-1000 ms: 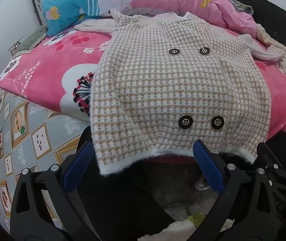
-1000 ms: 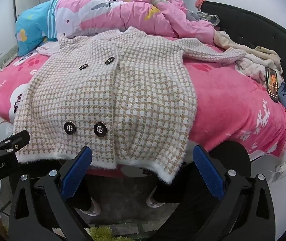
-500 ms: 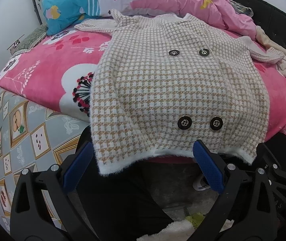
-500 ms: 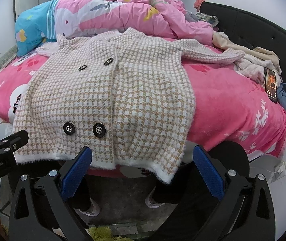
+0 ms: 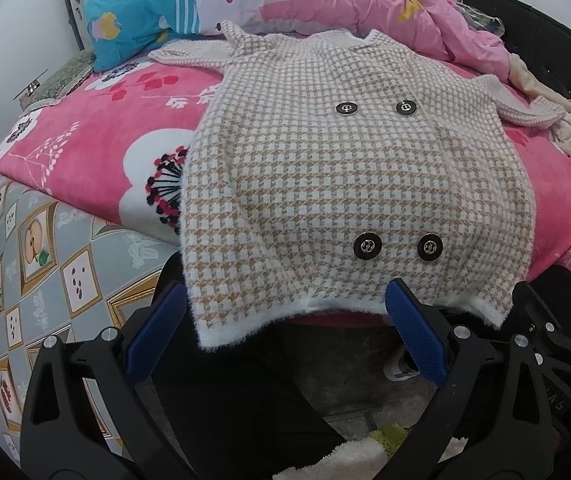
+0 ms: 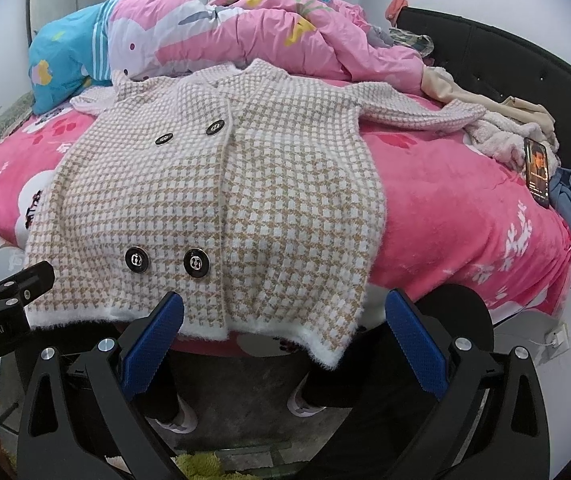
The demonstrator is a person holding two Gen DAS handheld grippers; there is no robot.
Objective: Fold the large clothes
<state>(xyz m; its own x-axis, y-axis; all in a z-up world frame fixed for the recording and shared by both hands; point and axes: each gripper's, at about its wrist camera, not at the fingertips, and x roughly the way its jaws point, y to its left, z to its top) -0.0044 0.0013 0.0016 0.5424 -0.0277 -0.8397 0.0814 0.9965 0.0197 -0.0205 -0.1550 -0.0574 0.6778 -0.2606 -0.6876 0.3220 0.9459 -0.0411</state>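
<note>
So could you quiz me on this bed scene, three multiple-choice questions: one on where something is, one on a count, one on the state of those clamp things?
1. Where does the hem of the checked jacket lie?
A. Against the pillows
B. Hanging over the near edge of the bed
C. On the floor

2. How many dark buttons show on the jacket?
A. Two
B. Four
C. Six

3. How are the left hand-held gripper and the right hand-held gripper?
A. Both open, holding nothing
B. Both clamped on the hem
C. One open, one shut

Answers: 1 B, the fuzzy white hem droops past the pink blanket. 2 B, two pairs show, one upper and one lower. 3 A, the blue pads stand wide apart and pinch no cloth.
</note>
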